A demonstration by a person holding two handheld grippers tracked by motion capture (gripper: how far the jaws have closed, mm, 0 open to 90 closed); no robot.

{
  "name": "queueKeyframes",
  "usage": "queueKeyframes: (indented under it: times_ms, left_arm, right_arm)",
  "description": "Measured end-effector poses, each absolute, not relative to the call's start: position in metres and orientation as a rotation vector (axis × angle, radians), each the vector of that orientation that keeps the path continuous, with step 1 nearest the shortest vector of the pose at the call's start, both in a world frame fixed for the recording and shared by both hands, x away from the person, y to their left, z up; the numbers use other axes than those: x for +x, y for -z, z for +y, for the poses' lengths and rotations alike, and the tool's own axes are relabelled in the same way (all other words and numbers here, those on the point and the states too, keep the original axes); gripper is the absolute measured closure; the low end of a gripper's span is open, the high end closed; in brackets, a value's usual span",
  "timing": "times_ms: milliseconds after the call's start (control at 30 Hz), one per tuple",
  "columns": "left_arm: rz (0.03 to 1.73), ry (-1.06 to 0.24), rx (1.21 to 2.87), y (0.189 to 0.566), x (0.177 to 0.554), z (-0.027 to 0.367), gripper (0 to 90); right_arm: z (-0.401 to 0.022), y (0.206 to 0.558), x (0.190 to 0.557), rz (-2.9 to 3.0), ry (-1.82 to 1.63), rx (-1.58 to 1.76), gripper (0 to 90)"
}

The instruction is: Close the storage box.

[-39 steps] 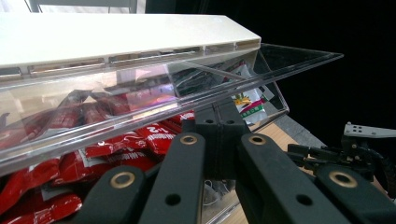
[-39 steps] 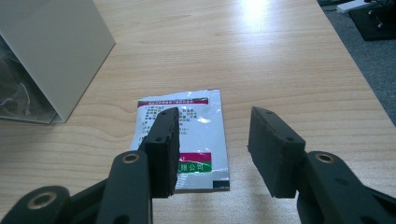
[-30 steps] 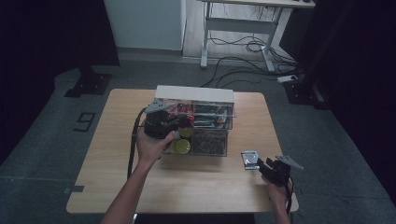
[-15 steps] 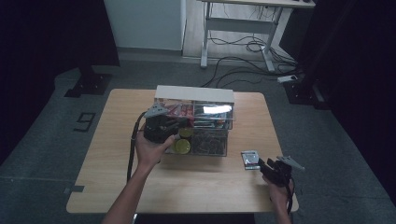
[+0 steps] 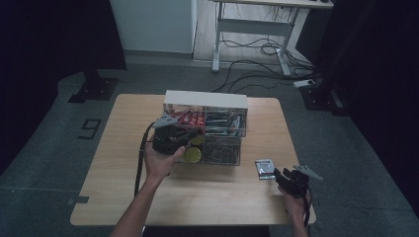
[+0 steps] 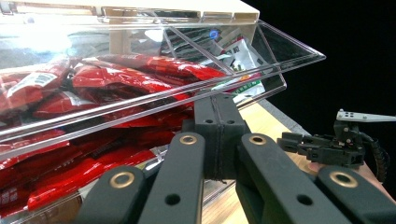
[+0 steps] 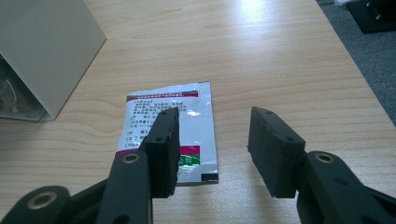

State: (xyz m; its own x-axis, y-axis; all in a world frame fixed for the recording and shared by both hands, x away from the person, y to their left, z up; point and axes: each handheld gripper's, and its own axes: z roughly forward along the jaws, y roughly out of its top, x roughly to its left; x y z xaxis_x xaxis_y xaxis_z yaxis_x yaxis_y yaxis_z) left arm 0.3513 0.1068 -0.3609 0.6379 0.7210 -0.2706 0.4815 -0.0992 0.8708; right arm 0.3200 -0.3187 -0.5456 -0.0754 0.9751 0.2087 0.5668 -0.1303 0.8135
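The clear drawer cabinet [image 5: 205, 129] stands at the middle of the wooden table [image 5: 123, 168], a little toward the far edge, its long axis running left to right and its drawer fronts facing the near side. The upper left drawer [image 6: 140, 93], full of red packets [image 6: 116, 74], is pulled out toward the person, and its clear front rim slants across the left gripper view. The left gripper [image 5: 173, 139] sits at that drawer's front, pointing away from the person toward the cabinet — its two black jaws are pressed flat together, with the clear rim passing just beyond their tips (whether plastic is pinched between them I cannot tell). The left hand [image 5: 159, 163] cups the gripper from the near side, and the forearm runs up from the bottom edge, angled slightly right.

A silver sachet [image 7: 170, 130] with printed text and a green and red band lies flat on the table near the right front corner, well apart from the cabinet, its long axis running roughly near to far. The right gripper [image 7: 212, 149] hovers low just on the near side of it — jaws apart, nothing between them, one jaw over the sachet's near edge. The right hand [image 5: 295, 205] holds it level, pointing left and away.
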Motion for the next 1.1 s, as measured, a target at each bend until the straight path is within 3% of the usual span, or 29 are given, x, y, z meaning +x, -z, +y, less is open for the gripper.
queueKeyframes:
  times_ms: [333,467,667,1100]
  left_arm:
    - [0.973,-0.268,1.75,0.361,0.35,0.108,86.9]
    - [0.954,-0.27,1.747,0.361,0.349,0.11,79.6]
    - [0.912,-0.287,1.728,0.366,0.345,0.115,60.9]
    - [0.925,-0.32,1.734,0.376,0.332,0.128,49.4]
  right_arm:
    - [-0.319,0.546,0.32,1.66,-1.112,1.72,53.1]
    - [-0.319,0.546,0.32,1.661,-1.115,1.721,52.5]
    - [-0.319,0.545,0.319,1.659,-1.137,1.707,51.3]
    - [-0.318,0.542,0.317,1.637,-1.125,1.688,47.1]
